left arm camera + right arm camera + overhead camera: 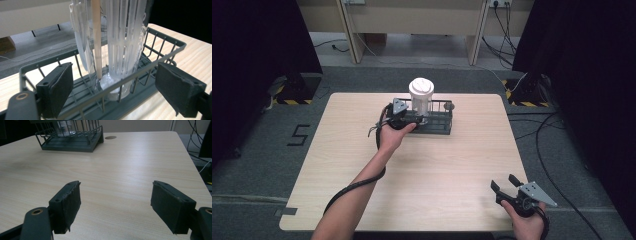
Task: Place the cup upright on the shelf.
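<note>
A dark grey wire basket (437,122) stands at the table's far middle. Inside its left end a clear ribbed plastic cup (120,42) with a white lid (421,86) stands upright, and a pale wooden stick (97,42) rises inside it. My left gripper (408,119) is at the basket's left end, open. In the left gripper view its pads (58,86) stand wide on either side of the basket's near rim (167,37), touching nothing. My right gripper (503,182) rests open over bare table at the near right corner, with nothing between its fingers (67,202).
A round cable hole (449,106) sits in the tabletop just behind the basket. The table's right edge (192,157) runs close to my right gripper. Cables lie on the floor at the right (552,130), with black curtains on both sides.
</note>
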Motion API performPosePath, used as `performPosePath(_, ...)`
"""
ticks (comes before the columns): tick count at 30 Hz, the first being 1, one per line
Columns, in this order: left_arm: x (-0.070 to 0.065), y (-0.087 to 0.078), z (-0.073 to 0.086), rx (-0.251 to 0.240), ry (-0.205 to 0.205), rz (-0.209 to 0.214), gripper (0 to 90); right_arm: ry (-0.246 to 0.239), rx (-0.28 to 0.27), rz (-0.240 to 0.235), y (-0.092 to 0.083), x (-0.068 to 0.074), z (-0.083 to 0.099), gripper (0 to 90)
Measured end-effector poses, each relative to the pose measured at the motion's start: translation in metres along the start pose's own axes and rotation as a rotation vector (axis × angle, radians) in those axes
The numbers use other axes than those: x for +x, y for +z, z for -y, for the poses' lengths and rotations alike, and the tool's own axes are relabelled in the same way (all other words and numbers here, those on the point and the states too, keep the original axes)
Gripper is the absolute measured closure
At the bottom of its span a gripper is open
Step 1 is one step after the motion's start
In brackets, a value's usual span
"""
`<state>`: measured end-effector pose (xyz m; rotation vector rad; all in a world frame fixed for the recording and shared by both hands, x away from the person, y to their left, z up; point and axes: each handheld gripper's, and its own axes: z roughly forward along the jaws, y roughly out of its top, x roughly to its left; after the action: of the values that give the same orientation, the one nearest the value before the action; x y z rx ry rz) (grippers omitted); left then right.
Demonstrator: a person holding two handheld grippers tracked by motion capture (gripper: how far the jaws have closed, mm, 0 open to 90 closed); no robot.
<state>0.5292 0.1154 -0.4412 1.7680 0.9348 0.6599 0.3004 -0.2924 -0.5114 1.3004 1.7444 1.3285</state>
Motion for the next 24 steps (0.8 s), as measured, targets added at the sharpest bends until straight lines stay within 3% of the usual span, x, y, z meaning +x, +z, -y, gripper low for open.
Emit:
performPosePath(17, 0.005, -0.035, 0.01, -0.012, 0.033, -0.002, 14.6, -0.005, 0.004, 0.006, 0.0, 0.0, 0.0, 24.5)
performPosePath(24, 0.008, -0.048, 0.015, -0.022, 0.023, 0.002, 14.6, -0.004, 0.007, 0.007, 0.0, 0.0, 0.0, 24.5)
